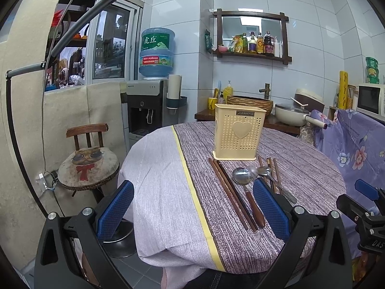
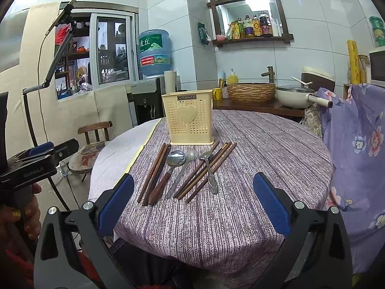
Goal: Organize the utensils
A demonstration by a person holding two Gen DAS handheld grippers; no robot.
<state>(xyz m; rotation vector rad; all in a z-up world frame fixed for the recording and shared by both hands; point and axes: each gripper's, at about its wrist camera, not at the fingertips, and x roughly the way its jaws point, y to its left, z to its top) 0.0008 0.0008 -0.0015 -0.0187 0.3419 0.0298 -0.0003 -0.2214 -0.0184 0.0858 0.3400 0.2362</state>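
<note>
A cream perforated utensil holder (image 1: 239,133) (image 2: 190,120) with a heart on its front stands upright on the round table. In front of it lie brown chopsticks (image 1: 232,193) (image 2: 155,173), a wooden-handled spoon (image 1: 243,177) (image 2: 174,162), a steel spoon (image 2: 185,168), a steel fork (image 2: 210,173) and more chopsticks (image 2: 204,171) (image 1: 276,175). My left gripper (image 1: 193,207) is open and empty, hovering over the table's near edge. My right gripper (image 2: 193,200) is open and empty, short of the utensils.
The table wears a purple striped cloth (image 2: 252,159) with a white part and yellow stripe (image 1: 190,178) at left. A chair with a cat cushion (image 1: 87,166) stands left. A floral cloth (image 2: 356,144) hangs right. Water dispenser (image 1: 146,110) and sink counter (image 2: 255,106) stand behind.
</note>
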